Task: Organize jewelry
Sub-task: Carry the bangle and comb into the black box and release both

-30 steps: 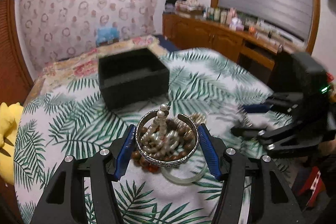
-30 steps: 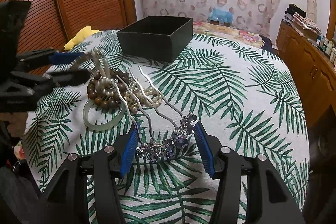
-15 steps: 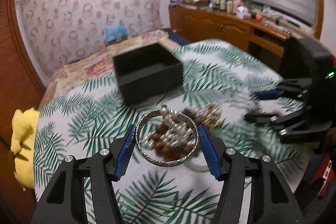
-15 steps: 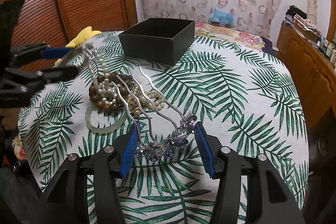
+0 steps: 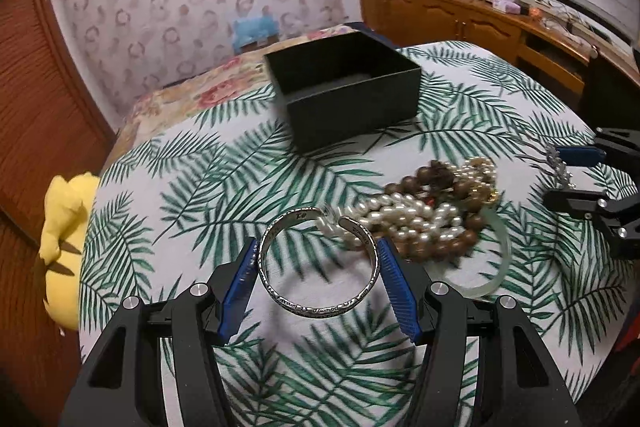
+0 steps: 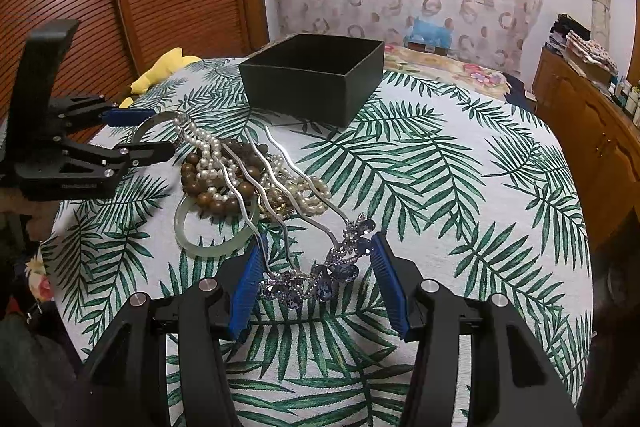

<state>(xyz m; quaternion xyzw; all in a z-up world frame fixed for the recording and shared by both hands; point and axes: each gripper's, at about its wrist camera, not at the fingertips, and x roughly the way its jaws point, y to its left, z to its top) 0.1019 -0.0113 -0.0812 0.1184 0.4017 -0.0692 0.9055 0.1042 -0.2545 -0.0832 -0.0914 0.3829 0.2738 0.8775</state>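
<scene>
My left gripper (image 5: 318, 277) is shut on a silver cuff bangle (image 5: 320, 309) and holds it above the table, left of the jewelry pile. A pearl strand (image 5: 400, 217) hangs off the bangle's open end back to the pile. The pile holds brown wooden beads (image 5: 436, 175) and a pale green jade bangle (image 5: 494, 269). My right gripper (image 6: 318, 275) is shut on a silver hair fork with blue crystals (image 6: 316, 277), its prongs reaching over the pile (image 6: 232, 179). An open black box (image 5: 344, 89) stands behind; it also shows in the right wrist view (image 6: 314, 81).
The round table has a palm-leaf cloth (image 6: 460, 187). A yellow plush toy (image 5: 66, 227) sits off its left edge. A wooden sideboard (image 5: 480, 23) with bottles stands at the right, a floral bed (image 5: 208, 87) behind.
My left gripper has carried the silver bangle up and to the left, away from the pile, pulling a pearl strand along. The right gripper and hair fork have stayed still.
</scene>
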